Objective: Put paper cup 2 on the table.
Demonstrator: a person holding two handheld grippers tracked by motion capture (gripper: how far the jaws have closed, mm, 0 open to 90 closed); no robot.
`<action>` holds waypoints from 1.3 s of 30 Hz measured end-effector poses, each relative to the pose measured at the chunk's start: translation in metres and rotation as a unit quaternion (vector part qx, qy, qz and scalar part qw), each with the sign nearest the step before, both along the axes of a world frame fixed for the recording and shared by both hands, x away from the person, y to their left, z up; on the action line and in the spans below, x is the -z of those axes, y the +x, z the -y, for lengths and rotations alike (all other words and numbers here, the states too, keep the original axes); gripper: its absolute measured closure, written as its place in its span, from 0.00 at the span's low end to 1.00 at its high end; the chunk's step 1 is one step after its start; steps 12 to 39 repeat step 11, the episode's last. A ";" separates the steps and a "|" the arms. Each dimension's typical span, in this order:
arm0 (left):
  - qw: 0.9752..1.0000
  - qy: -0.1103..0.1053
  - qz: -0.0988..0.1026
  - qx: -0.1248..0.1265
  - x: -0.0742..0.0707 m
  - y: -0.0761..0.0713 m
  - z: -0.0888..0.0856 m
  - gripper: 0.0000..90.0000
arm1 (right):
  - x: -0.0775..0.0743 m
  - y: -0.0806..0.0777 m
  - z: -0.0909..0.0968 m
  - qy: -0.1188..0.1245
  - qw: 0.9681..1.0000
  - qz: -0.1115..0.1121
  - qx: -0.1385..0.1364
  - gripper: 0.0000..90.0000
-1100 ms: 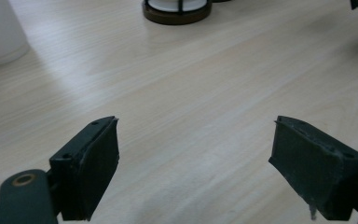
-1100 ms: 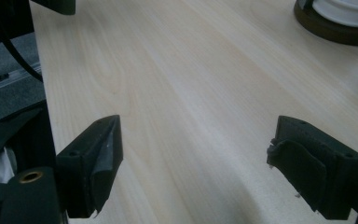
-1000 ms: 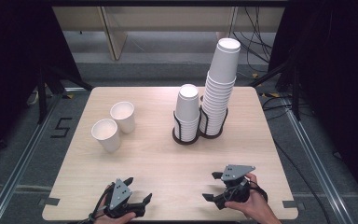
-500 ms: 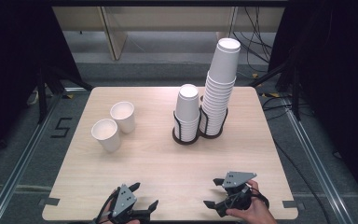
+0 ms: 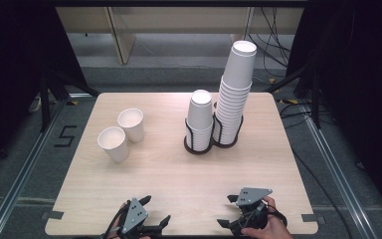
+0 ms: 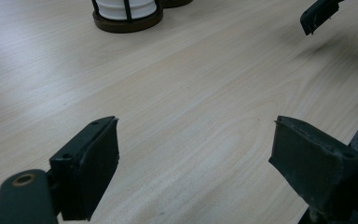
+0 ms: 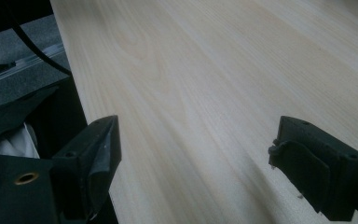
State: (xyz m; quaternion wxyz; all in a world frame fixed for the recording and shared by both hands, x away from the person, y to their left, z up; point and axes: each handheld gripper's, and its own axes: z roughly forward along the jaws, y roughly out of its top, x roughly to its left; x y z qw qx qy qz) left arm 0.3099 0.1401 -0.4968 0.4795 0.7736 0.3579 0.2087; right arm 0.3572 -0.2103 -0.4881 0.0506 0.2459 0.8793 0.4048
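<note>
Two loose white paper cups (image 5: 131,124) (image 5: 113,143) stand upright at the table's left. A short stack of cups (image 5: 200,117) and a tall stack (image 5: 236,89) sit in a dark double holder (image 5: 199,147) right of centre; its base (image 6: 127,18) appears at the top of the left gripper view. My left gripper (image 5: 156,209) (image 6: 196,121) hovers at the near edge, open, with only bare wood between its jaws. My right gripper (image 5: 226,210) (image 7: 199,119) is beside it at the near edge, also open and holding nothing. It points left, along that edge.
The light wooden table (image 5: 169,174) has bare surface between the grippers and the cups. Dark floor, rails and cables surround it. One black fingertip of the right gripper (image 6: 317,14) shows at the top right of the left gripper view.
Both hands have drawn back slightly toward the table's near edge. The cups and stacks have not moved.
</note>
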 end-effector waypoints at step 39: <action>1.000 0.005 -0.007 -0.005 0.000 0.003 -0.002 0.16 | 0.000 0.002 0.001 -0.003 1.000 0.002 0.002 0.18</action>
